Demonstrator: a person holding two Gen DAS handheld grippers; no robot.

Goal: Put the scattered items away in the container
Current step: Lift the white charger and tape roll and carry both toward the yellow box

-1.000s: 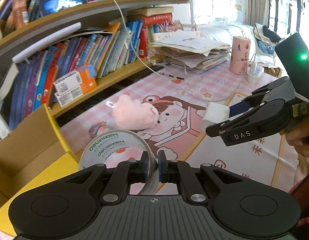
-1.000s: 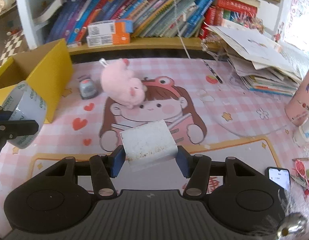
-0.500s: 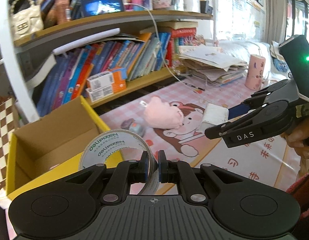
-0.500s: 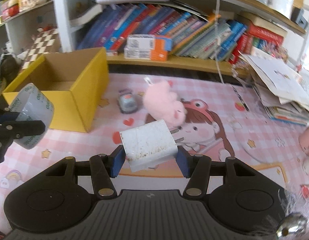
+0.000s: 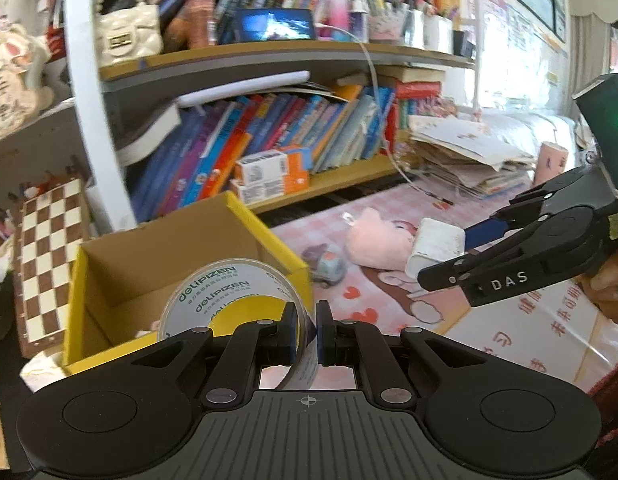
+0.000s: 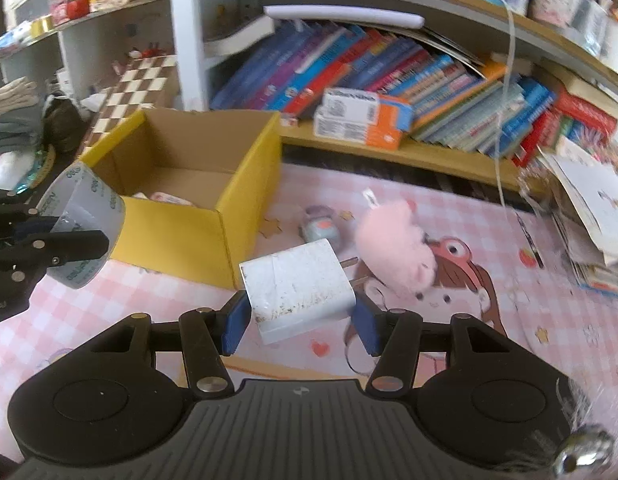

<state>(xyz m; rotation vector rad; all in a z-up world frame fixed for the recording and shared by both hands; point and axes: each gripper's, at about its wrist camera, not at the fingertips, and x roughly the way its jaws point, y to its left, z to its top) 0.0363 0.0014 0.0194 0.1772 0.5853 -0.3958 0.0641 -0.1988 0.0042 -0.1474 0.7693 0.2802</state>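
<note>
My left gripper (image 5: 307, 334) is shut on the wall of a clear tape roll (image 5: 229, 292) and holds it in the air just in front of the open yellow cardboard box (image 5: 181, 256). The roll also shows at the left of the right wrist view (image 6: 85, 216). My right gripper (image 6: 301, 320) is shut on a white plug charger (image 6: 299, 288), held above the mat to the right of the box (image 6: 245, 184). The charger also shows in the left wrist view (image 5: 435, 246). A pink plush toy (image 6: 393, 248) and a small toy car (image 6: 321, 228) lie on the mat.
A pink checked mat (image 6: 469, 240) covers the desk. A bookshelf (image 6: 389, 80) with two orange and white cartons (image 6: 361, 120) stands behind. A paper stack (image 6: 589, 200) lies at the right. A checkered board (image 5: 49, 248) leans left of the box. Something pale lies inside the box (image 6: 165, 196).
Both grippers have swung left toward the yellow box with their loads. The box now fills the view ahead of the tape roll, and its inside shows.
</note>
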